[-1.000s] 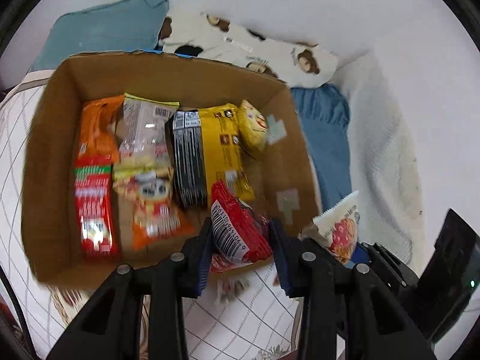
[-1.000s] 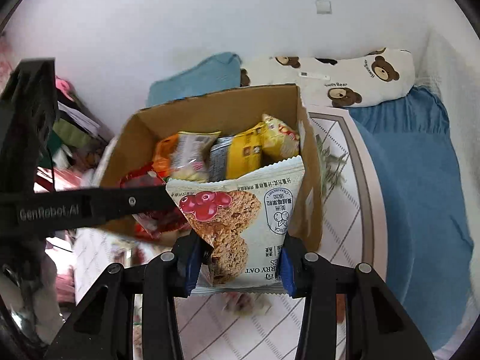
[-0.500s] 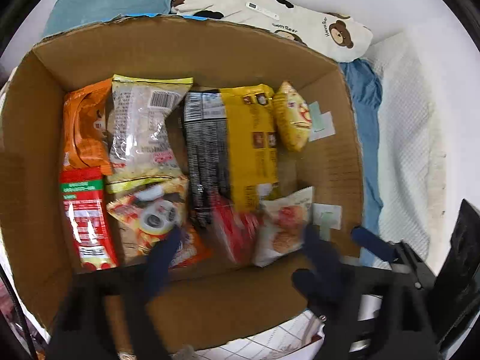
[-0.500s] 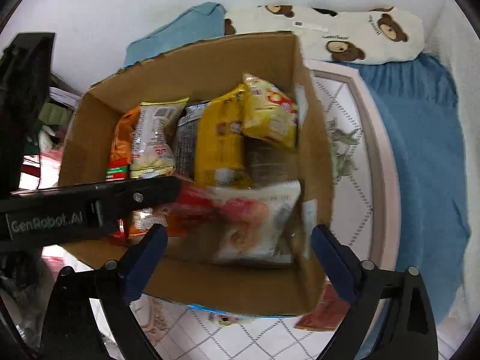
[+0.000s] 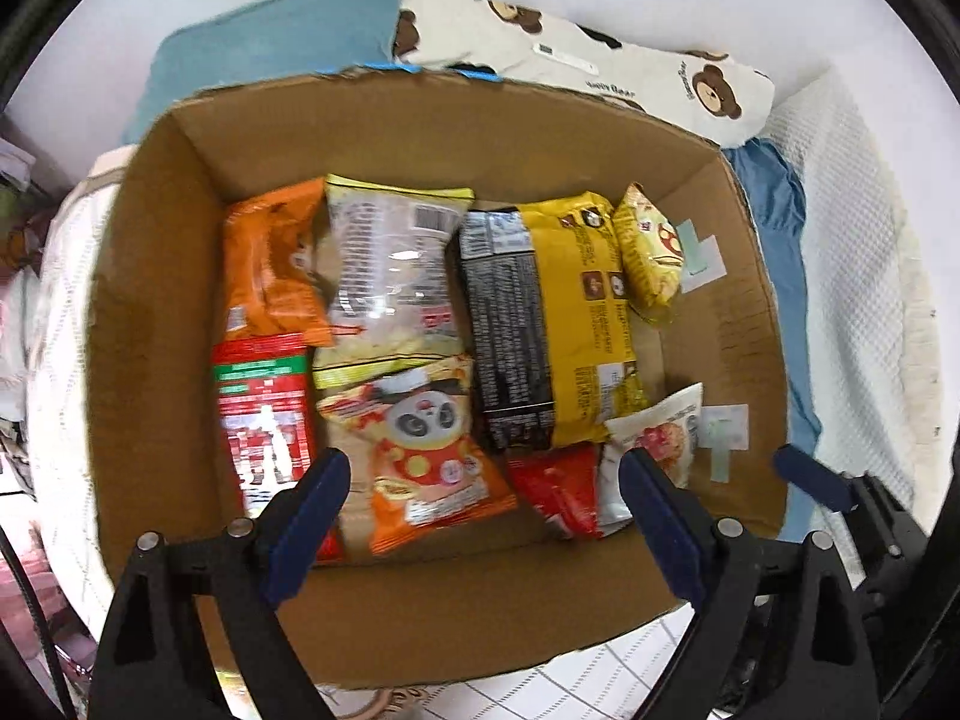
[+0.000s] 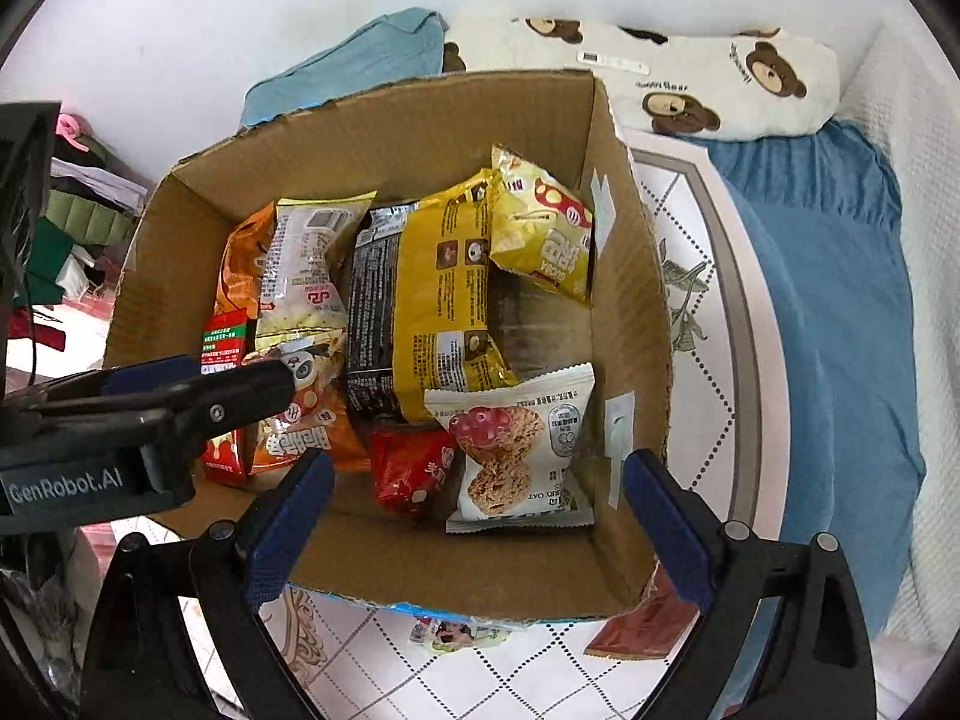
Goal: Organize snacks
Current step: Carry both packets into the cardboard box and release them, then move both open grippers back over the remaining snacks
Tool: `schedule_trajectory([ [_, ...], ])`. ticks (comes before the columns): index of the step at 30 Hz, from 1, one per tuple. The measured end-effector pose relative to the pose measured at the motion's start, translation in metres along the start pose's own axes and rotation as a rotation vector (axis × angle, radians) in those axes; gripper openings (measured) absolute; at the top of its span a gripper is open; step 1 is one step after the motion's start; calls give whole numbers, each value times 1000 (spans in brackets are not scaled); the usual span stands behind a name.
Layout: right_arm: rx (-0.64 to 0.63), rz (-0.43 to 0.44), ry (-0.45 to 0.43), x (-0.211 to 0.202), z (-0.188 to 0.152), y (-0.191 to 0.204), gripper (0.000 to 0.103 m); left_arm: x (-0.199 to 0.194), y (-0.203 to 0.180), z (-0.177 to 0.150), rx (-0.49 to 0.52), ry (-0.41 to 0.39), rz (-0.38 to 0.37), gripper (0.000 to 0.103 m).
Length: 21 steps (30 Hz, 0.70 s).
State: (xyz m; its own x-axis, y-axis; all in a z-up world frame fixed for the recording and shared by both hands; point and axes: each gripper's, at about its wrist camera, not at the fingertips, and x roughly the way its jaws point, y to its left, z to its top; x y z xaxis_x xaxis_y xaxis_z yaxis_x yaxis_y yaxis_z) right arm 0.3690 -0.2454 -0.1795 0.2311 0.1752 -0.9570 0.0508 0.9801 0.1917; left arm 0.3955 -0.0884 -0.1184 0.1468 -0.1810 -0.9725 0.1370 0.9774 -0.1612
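left wrist view: we see our left gripper [image 5: 483, 501] spread wide and empty above the cardboard box [image 5: 150, 312], the red snack packet [image 5: 555, 489] lying inside. our right gripper [image 6: 474, 501] gapes too, the oat cookie packet [image 6: 516, 450] released in the box's near corner.

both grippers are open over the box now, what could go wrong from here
1. The left gripper and right gripper hang close together above the cardboard box, so they might collide on withdrawal.
2. The small yellow packet leans against the box wall and may topple if bumped.
3. Two packets lie outside, beside the near wall: a small packet and a red-brown packet; they could be missed.
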Motion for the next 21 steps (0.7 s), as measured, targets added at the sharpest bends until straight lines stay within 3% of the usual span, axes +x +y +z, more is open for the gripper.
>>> schedule_trajectory([
  [21, -53, -23, -236, -64, -62, 27, 99, -78, 25, -92, -21, -331, 163, 92],
])
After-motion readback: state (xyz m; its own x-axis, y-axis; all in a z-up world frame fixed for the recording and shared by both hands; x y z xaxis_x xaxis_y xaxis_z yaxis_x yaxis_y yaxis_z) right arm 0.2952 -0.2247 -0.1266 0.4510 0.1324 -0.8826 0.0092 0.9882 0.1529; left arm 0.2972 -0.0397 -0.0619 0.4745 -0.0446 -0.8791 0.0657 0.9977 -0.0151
